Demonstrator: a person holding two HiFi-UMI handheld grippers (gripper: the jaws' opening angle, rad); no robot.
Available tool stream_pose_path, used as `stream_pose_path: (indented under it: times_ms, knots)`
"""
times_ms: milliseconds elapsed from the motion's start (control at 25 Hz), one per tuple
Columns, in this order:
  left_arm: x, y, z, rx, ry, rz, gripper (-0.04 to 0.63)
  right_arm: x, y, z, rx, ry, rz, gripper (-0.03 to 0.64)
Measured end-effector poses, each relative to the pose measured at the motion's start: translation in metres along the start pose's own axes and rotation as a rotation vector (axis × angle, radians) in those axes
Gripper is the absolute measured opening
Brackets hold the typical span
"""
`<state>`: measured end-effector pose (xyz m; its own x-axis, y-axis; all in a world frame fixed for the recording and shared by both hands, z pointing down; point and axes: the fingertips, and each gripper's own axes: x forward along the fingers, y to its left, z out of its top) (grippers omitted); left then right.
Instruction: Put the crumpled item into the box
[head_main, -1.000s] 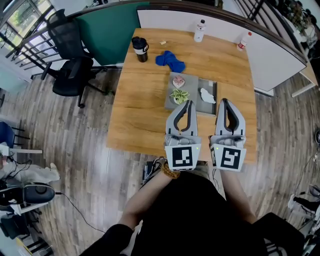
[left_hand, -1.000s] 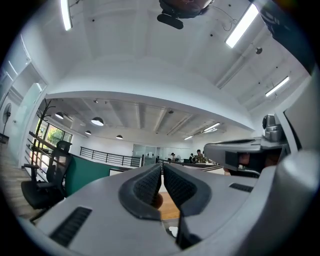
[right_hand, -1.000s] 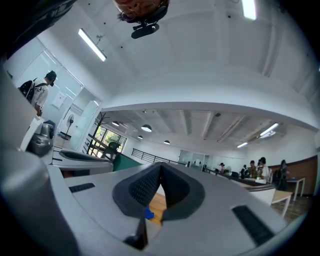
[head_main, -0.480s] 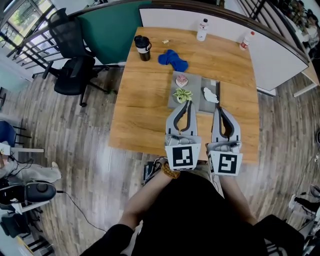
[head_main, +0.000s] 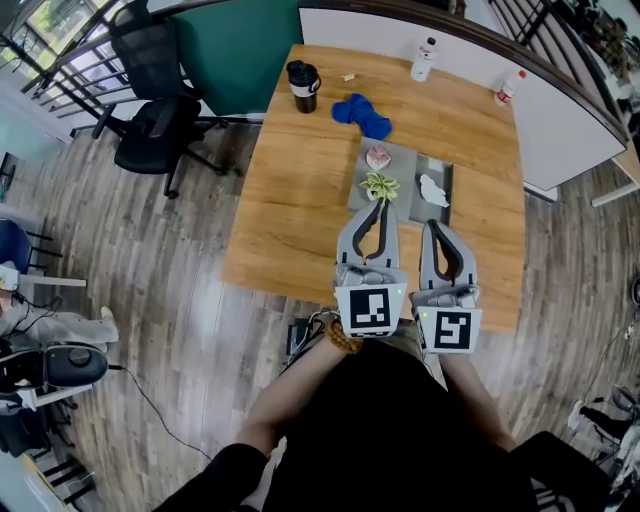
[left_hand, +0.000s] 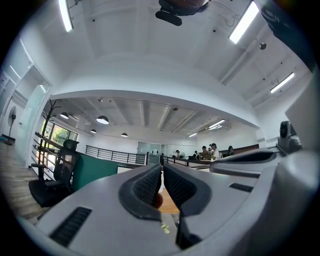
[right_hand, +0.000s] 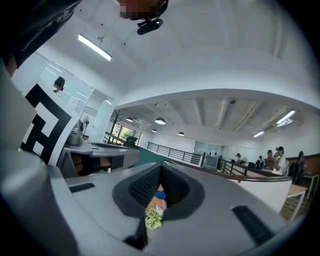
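both grippers are clenched with nothing in them: the left gripper and the right gripper hover side by side over the near half of the wooden table. the white crumpled item lies on the right part of the grey tray, just beyond the right gripper's tips, beside a green paper flower.

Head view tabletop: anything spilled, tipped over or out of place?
Nothing stands out. The mug, the black-capped bottle and the red-capped bottle stand upright, with no spill. The white crumpled item lies in the grey tray beside a green piece and a pink piece. The blue cloth lies bunched on the table.
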<state>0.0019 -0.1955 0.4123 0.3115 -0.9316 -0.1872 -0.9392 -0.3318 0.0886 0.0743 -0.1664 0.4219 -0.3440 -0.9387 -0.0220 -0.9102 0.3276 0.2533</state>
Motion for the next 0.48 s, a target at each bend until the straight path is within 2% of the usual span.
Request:
stream_pose_path:
  times_ms: [280,480]
  knots:
    - [-0.001,0.005,-0.001,-0.015,-0.004,0.011,0.034,0.003,0.011,-0.001,-0.022,0.012,0.037,0.005]
    - [0.002,0.011,-0.009,-0.062,0.026,0.012,0.034,0.006,0.014,-0.011,-0.01,0.039,0.05,0.005]
